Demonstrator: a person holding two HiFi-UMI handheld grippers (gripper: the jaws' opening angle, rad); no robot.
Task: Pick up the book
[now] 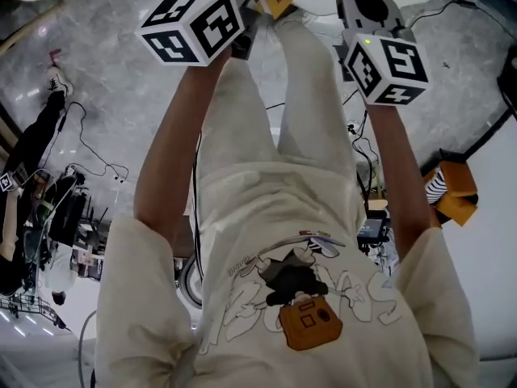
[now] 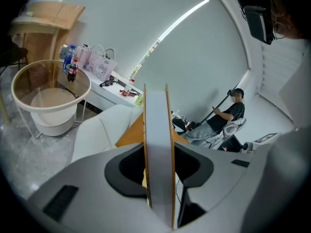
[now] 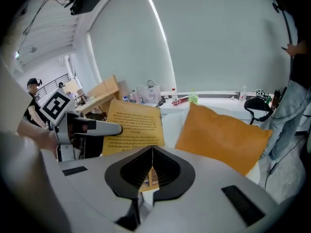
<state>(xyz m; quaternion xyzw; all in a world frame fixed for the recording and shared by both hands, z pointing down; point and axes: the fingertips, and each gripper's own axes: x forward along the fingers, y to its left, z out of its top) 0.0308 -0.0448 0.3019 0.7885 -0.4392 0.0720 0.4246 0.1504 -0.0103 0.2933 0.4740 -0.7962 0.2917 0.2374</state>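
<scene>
The left gripper (image 2: 159,166) is clamped at a middling width across the thick page block of the book (image 2: 159,130). The book is held edge-on in the air above the white sofa (image 2: 97,130). The right gripper (image 3: 152,152) has its jaws almost together, apparently pinching the yellow cover's lower edge. Such a narrow hold could let the cover slip free, so the book would swing open, twist in the left pads and drop toward the orange cushion (image 3: 223,132).

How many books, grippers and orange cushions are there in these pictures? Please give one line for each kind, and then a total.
Books: 1, the book
Grippers: 2, the left gripper and the right gripper, both shut on the book
Orange cushions: 1, the cushion
Total: 4
</scene>
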